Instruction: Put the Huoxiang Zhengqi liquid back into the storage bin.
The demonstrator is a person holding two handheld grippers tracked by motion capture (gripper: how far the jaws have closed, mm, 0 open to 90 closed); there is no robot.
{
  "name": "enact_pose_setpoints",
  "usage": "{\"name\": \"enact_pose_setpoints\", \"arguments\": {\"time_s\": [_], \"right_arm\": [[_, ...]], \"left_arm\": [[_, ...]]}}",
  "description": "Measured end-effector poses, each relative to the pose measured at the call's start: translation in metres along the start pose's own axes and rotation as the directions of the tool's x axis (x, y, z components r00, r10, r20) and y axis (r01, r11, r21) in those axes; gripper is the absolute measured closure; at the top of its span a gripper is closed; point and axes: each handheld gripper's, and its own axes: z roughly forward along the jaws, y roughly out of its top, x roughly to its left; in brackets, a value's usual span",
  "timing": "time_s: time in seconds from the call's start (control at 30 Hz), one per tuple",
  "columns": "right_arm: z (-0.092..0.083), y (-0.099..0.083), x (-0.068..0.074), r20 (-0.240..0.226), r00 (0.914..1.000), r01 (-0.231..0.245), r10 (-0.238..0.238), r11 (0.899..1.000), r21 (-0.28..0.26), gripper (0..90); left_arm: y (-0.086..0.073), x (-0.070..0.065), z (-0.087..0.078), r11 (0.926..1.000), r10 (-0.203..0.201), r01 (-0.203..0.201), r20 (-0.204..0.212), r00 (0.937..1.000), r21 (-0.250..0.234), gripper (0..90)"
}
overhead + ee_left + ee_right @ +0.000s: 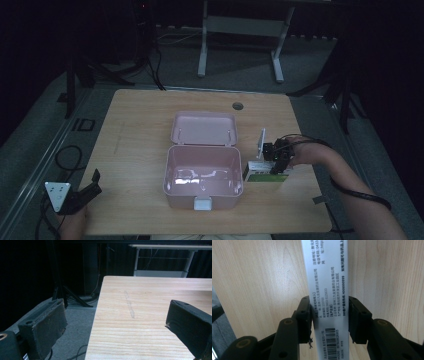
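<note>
Left gripper, left of the open pink storage box at the wooden table's near left corner: jaws spread wide and empty, angled toward the box, held in a hand entering from below. Right of the box, the right gripper points down, forearm reaching in diagonally, jaws clamped on a white-and-green medicine carton resting on the table, touching the box's right wall.

Matt wood-grain table, glossy pink plastic box, printed cardboard carton.

One pink case, one carton
</note>
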Motion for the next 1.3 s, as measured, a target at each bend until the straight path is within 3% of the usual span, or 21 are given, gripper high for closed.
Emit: {"name": "enact_pose_setpoints", "arguments": {"time_s": [0.2, 0.73, 0.93, 1.3], "right_arm": [[-0.003, 0.001, 0.001, -0.014, 0.9999, 0.007, -0.006, 1.0, 0.025, 61.9], [-0.036, -0.007, 0.012, -0.069, 0.9969, -0.035, 0.038, 0.998, 0.047, 62.0], [-0.056, -0.008, 0.017, -0.049, 0.9965, -0.066, 0.068, 0.997, 0.047, 62.1], [-0.089, -0.008, 0.028, -0.049, 0.9965, -0.065, 0.069, 0.995, 0.073, 62.1]], "left_arm": [[0.0, 0.0, 0.0, 1.0, -0.004, 0.004, -0.001, 1.0, 0.0, 3.3], [0.0, 0.0, 0.0, 1.0, -0.008, 0.008, -0.002, 1.0, 0.0, 3.3], [0.0, 0.0, 0.0, 1.0, -0.007, 0.007, -0.002, 1.0, 0.0, 3.3], [0.0, 0.001, 0.0, 0.9999, -0.012, 0.012, 0.001, 0.9999, -0.002, 3.3]]}}
